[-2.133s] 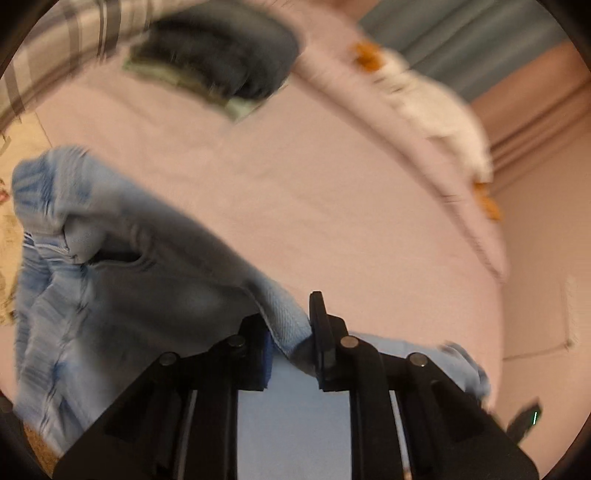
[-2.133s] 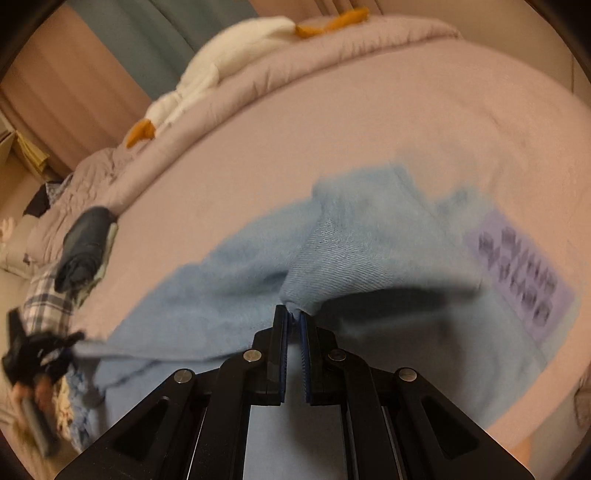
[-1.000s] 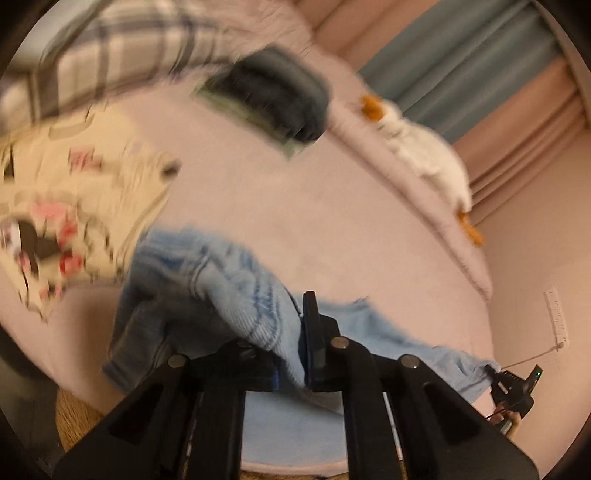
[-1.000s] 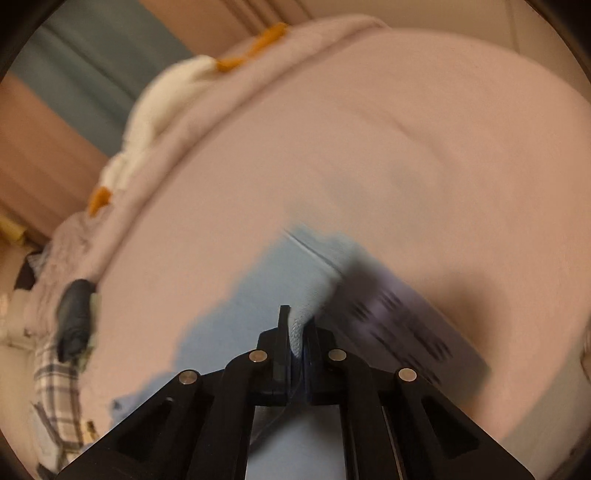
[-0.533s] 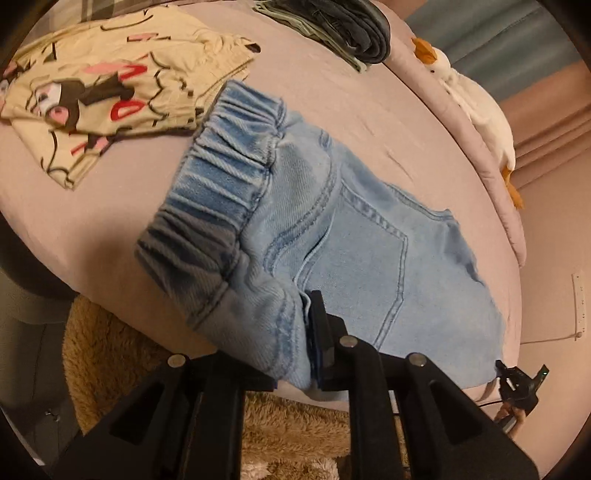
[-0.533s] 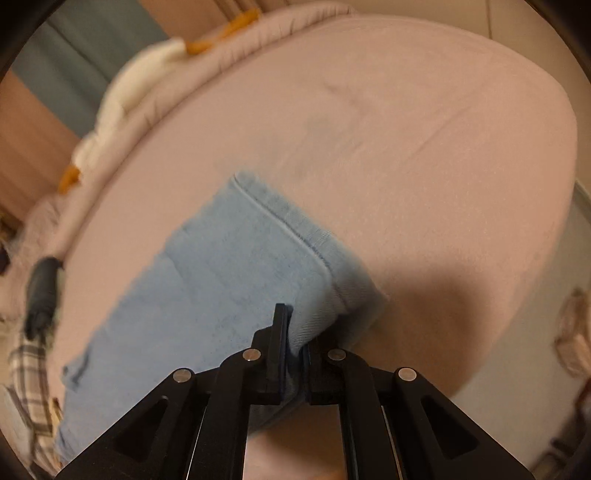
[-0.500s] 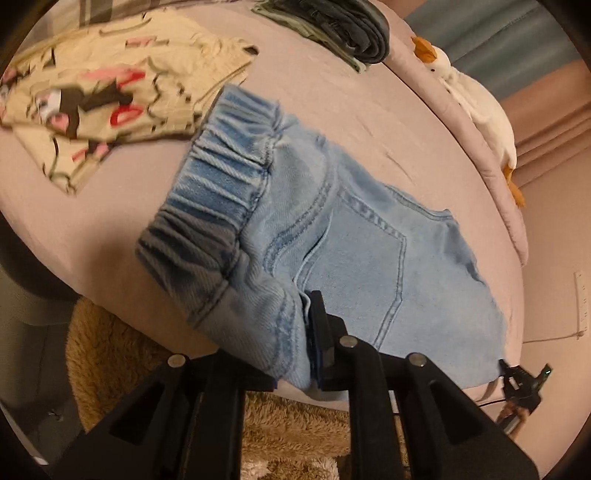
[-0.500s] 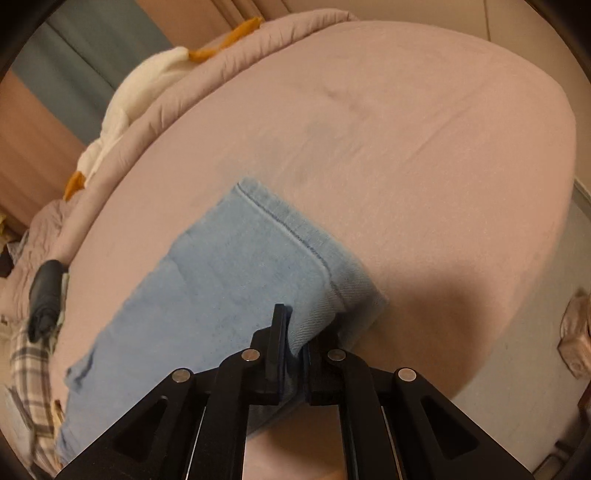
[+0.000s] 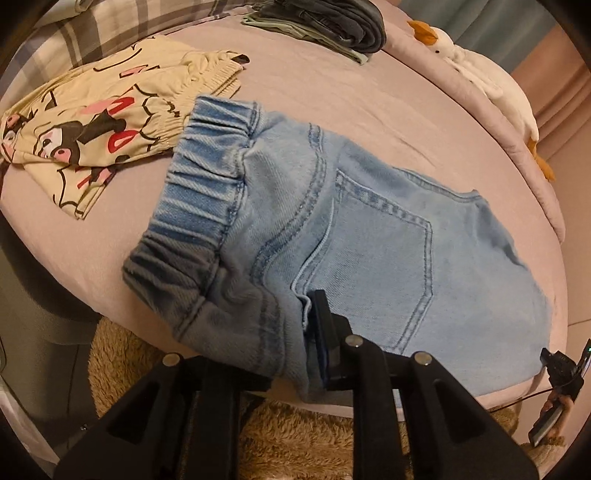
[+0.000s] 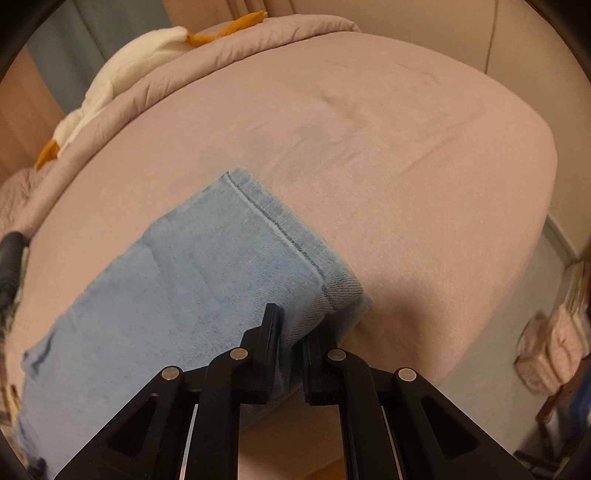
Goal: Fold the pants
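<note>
Light blue denim pants (image 9: 369,236) lie flat across the pink bed (image 9: 332,96), back pocket up, elastic waistband to the left. My left gripper (image 9: 295,354) is shut on the waistband's near corner at the bed's front edge. In the right wrist view the pants' leg end (image 10: 207,280) lies flat with its stitched hem toward the right. My right gripper (image 10: 291,332) is shut on the near hem corner, also at the bed's edge. The right gripper shows small at the far right of the left wrist view (image 9: 561,376).
Cream cartoon-print pants (image 9: 96,125) lie beside the waistband. A folded stack of dark clothes (image 9: 332,26) sits further back, next to a plaid cloth (image 9: 92,33). A white plush goose (image 9: 491,77) lies along the rolled duvet (image 10: 229,48). A tan fluffy rug (image 9: 288,435) lies below.
Over two seconds both grippers carried the pants through the air and spread them flat on the bed. In the last half second the pants lie still and the grips are unchanged.
</note>
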`<state>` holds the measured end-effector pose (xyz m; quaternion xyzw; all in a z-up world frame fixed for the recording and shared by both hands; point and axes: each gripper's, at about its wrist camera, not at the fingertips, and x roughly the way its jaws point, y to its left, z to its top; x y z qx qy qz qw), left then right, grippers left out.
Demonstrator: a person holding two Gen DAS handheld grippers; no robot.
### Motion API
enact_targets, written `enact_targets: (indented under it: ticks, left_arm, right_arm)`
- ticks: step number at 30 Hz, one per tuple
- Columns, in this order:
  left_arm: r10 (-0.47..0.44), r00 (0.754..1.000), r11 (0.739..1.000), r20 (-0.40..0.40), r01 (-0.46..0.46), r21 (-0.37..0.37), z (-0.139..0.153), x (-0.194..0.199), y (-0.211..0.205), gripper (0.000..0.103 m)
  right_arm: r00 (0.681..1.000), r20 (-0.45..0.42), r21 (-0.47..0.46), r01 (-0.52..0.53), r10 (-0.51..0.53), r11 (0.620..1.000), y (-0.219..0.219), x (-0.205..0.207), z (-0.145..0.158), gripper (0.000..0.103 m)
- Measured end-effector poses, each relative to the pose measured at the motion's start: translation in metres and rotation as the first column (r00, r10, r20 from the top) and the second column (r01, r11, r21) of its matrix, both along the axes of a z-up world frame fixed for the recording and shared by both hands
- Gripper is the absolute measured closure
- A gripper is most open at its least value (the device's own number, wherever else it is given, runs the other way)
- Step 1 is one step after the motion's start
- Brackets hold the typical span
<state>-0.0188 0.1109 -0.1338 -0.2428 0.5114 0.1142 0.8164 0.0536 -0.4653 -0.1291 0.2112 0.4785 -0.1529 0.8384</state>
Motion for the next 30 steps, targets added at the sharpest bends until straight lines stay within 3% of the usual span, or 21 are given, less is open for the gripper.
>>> enact_targets:
  ticks: [9,18,30]
  left_arm:
    - [-0.010,1.000,1.000,0.020,0.010,-0.013,-0.002,-0.002,0.004,0.082]
    - [-0.033,0.999,0.999,0.037,0.032,0.028,-0.002,-0.006,-0.004,0.082]
    - [-0.040,0.998,0.998,0.058,0.037,0.048,-0.003,-0.009,-0.006,0.082]
  right_arm:
    - [0.999,-0.042,-0.081,0.011,-0.015,0.997,0.007,0.003,0.004,0.098]
    - [0.996,-0.082,-0.151,0.021,-0.034,0.988,0.020,0.011,0.009,0.096]
    - [0.992,-0.115,-0.140,0.044,-0.060,0.989,0.018,0.014,0.009,0.095]
